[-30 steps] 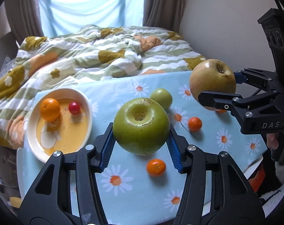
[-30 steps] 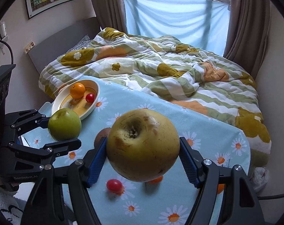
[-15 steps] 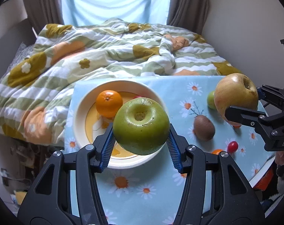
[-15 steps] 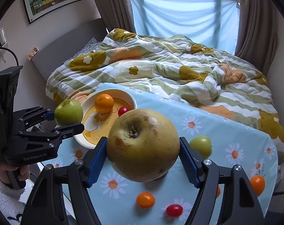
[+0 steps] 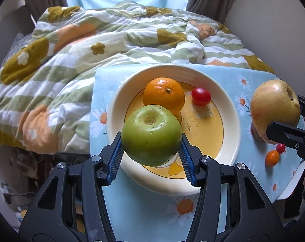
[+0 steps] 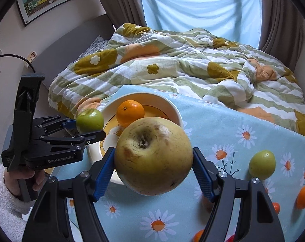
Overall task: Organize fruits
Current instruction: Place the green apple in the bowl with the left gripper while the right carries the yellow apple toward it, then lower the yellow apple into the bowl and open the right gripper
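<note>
My left gripper (image 5: 151,157) is shut on a green apple (image 5: 151,135) and holds it above the near side of a cream bowl (image 5: 231,119). The bowl holds an orange (image 5: 163,95) and a cherry tomato (image 5: 200,96). My right gripper (image 6: 153,171) is shut on a big yellow-brown apple (image 6: 153,157) above the blue daisy tablecloth (image 6: 223,125), just right of the bowl (image 6: 172,109). In the right wrist view the left gripper (image 6: 86,128) holds the green apple (image 6: 89,120) at the bowl's left rim.
Loose on the cloth: a small green fruit (image 6: 262,164), small oranges (image 6: 303,196), and in the left wrist view a small orange (image 5: 272,158) and a cherry tomato (image 5: 280,148). A bed with a flowered quilt (image 6: 172,64) lies behind the table.
Both grippers have moved left toward the bowl with their apples. The green apple is now over the bowl's near side; the yellow apple is closer to the bowl's right.
</note>
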A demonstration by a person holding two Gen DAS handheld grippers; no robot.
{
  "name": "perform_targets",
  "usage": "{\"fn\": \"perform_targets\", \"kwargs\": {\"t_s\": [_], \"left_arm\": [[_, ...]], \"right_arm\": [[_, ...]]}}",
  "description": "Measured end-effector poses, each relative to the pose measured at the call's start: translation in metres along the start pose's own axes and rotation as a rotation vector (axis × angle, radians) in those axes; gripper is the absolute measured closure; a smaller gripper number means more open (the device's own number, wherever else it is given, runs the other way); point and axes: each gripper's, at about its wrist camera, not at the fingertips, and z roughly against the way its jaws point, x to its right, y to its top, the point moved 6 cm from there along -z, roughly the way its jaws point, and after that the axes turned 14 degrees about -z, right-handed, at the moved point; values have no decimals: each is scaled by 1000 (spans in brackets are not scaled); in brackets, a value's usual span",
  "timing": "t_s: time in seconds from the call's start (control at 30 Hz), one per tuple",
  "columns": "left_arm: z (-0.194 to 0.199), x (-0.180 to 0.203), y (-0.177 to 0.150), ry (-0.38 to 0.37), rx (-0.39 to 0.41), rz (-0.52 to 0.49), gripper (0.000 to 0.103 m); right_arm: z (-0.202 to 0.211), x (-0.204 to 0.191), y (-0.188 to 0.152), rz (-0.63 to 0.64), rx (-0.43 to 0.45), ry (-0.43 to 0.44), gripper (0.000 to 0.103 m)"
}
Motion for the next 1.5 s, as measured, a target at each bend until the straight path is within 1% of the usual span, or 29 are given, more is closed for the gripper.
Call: {"fn": "perform_targets", "kwargs": {"t_s": [0.27,0.33,0.37,0.4,0.47,0.53,0.67,0.93,1.23,1.5], "left_arm": [[-21,-4,2,-27,-4,-18,43],[-20,-4,4,-30,5,-21,28],[-19,-1,6,-45,17,-24,14],[-16,0,8,-44,30,-26,0],[-10,3,12,-23,53,-35,0],[-6,6,14,-33,54,-36,0],[5,7,13,-20,57,-18,0],[27,7,-3,11,42,33,0],[42,10,-27,44,20,86,0],[40,13,-45,72,-5,119,0]], "right_arm": [[-2,6,-2,-61,9,-49,33],[-1,9,-2,-74,9,-59,33],[-1,10,-2,-79,9,-63,33],[-1,12,-2,-84,9,-65,33],[1,14,-2,-87,7,-70,33],[2,16,-1,-83,6,-73,33],[4,17,4,-65,6,-66,33],[0,12,13,1,-8,-39,33],[-31,4,15,51,-55,3,33],[-62,-10,4,125,-96,24,33]]}}
